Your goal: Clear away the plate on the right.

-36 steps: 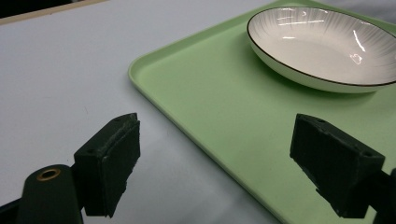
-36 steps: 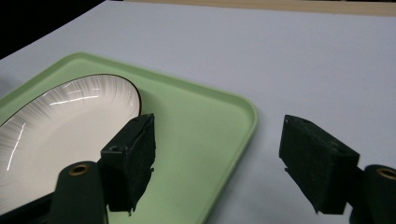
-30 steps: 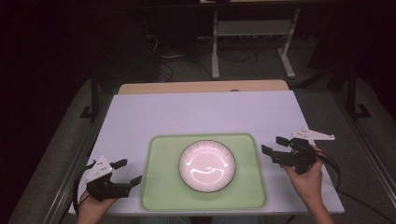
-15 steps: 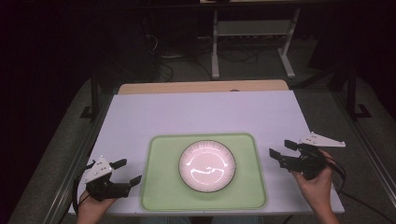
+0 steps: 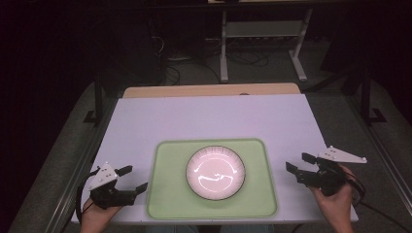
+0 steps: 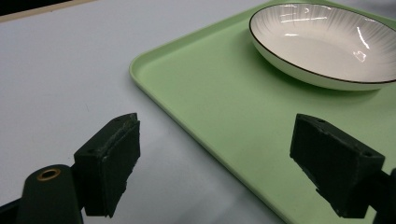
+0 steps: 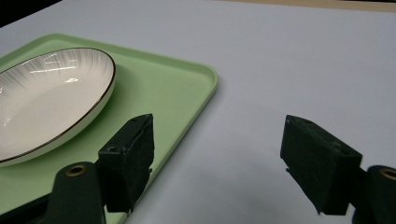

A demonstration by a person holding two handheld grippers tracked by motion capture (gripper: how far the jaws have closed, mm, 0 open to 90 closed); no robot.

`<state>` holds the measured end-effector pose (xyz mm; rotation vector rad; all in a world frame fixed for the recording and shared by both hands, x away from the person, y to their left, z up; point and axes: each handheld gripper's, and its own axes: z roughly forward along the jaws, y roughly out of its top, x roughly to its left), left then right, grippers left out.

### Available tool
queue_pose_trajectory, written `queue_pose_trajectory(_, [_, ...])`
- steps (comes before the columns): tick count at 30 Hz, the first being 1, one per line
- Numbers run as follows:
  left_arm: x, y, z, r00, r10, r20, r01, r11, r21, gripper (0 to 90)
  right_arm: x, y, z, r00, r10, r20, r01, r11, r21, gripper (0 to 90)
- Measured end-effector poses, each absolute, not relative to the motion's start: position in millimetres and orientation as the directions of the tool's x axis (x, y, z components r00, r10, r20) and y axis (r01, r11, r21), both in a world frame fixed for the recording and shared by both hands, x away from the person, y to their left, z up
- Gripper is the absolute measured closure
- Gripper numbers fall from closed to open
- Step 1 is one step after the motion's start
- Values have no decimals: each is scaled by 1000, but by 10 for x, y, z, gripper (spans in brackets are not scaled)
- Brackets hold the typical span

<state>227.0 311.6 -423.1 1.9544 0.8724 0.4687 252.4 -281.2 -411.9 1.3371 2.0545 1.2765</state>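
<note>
I hold the left tool (image 5: 130, 180) near the front left corner of the bench (image 5: 214, 116), with its jaws wide apart and nothing between them. The right tool (image 5: 301, 165) is near the front right corner, also open and empty. Between them lies the green tray (image 5: 165, 194) at the middle of the front edge, and the white plate (image 5: 215, 172) sits in its centre. I judge that I am at the approach step: both tools stand beside the tray and do not touch it. The next move, I think, needs each tool to come over a tray rim (image 6: 196, 135) and close on it evenly. The front rim of the tray is partly cut off in the high view, and the floor behind the far edge is too dark to read.
</note>
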Motion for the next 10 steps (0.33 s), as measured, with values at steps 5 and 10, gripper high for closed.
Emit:
queue_pose_trajectory(5, [2271, 3114, -4232, 679, 734, -22, 388, -334, 859, 159, 2490, -2827, -4173, -471, 867, 165, 526, 126, 841, 254])
queue_pose_trajectory(10, [2274, 3111, -4230, 682, 731, -21, 386, -335, 859, 159, 2427, -2845, -4226, -465, 871, 160, 533, 130, 836, 254])
